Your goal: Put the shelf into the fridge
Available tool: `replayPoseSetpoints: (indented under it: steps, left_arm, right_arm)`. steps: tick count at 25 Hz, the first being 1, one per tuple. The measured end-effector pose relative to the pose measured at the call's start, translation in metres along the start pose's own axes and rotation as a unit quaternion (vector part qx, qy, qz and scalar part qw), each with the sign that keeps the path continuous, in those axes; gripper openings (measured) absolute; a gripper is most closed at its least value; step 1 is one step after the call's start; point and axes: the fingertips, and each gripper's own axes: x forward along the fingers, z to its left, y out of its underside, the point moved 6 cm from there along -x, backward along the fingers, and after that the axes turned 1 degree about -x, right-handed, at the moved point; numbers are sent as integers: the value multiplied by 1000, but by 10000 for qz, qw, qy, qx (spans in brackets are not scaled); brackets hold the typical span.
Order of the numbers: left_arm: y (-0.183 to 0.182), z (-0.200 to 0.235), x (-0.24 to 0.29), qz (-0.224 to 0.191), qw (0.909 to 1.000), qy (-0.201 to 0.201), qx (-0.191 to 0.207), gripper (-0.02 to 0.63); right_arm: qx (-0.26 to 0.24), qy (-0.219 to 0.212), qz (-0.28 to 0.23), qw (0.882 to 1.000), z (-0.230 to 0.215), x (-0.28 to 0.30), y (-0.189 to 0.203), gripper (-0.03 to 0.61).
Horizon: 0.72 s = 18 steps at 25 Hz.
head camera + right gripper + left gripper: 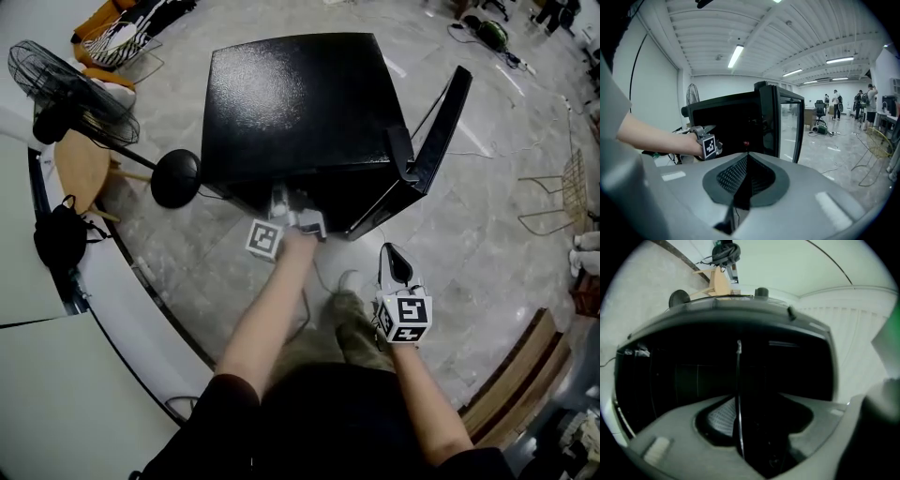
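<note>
R tongs (395, 261) shut near door (442, 127) edge; L tongs (282, 202) wide at fridge (300, 103) mouth

A black fan (56, 89) stands on the floor at the top left, its round foot (175, 178) beside a small wooden stool (82, 169). A black bag (58, 239) lies near the stool. Far off stands an office chair (820, 112).

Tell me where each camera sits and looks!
Head view: on the head, down at fridge; arms, left tongs, right tongs show.
Left gripper view: on left tongs, into the dark fridge; open jaws show.
Right gripper view: on right tongs, toward the fridge; shut jaws, left arm show.
Shared: head and right gripper views show left tongs.
</note>
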Motion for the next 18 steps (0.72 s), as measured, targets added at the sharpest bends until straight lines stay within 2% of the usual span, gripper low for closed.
replayPoseSetpoints:
  steps: [6, 13, 18]
  left_arm:
    - [-14, -10, -38, 208, 9997, -97, 116, 214]
    - [-14, -64, -115, 970, 9951, 134, 102, 198]
    - [-26, -120, -196, 1640, 9842, 140, 655, 156]
  right_arm:
    - [12, -30, -119, 9999, 29, -22, -6, 3]
    - [103, -180, -324, 9993, 63, -63, -18, 3]
    - [160, -309, -552, 9979, 94, -109, -35, 3]
